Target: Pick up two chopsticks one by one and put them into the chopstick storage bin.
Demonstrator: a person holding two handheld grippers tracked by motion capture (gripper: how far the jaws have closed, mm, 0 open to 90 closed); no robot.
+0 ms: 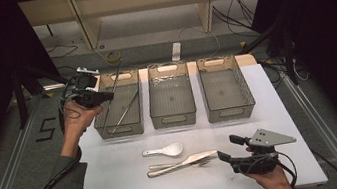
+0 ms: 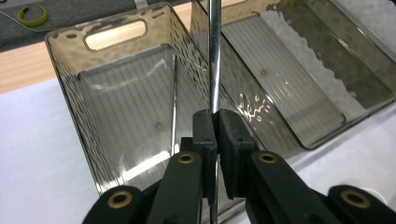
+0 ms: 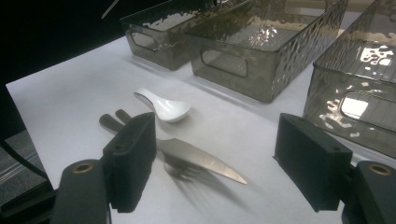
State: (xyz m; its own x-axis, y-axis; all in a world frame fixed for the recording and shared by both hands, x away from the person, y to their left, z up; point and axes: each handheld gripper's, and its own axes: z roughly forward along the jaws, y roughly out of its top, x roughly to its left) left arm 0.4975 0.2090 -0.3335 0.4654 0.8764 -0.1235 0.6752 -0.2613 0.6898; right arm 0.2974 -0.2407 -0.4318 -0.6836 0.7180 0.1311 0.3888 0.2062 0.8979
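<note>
Currently my left tongs (image 2: pixel 215 122) are pressed together on a thin metal rod (image 2: pixel 214 56), pinching it low on its length above the left bin (image 1: pixel 101 118). From the left gripper view the rod's long axis runs straight up from the jaws, crossing the wall between that bin and the middle bin (image 1: pixel 174 120). A second rod (image 1: pixel 126 110) already lies slantwise on the left bin's floor. Judgement: the held rod has to tip toward the left bin, not the middle one, before release.

My right tongs (image 3: pixel 215 163) stand spread and hold nothing, hovering just short of the knife (image 3: pixel 198 158) and fork (image 3: pixel 180 171), which lie side by side on the tabletop (image 1: pixel 119 182), nearer me than the bins. White spoon (image 3: pixel 164 106) sits just beyond them. Right hand is clearly nearer.
</note>
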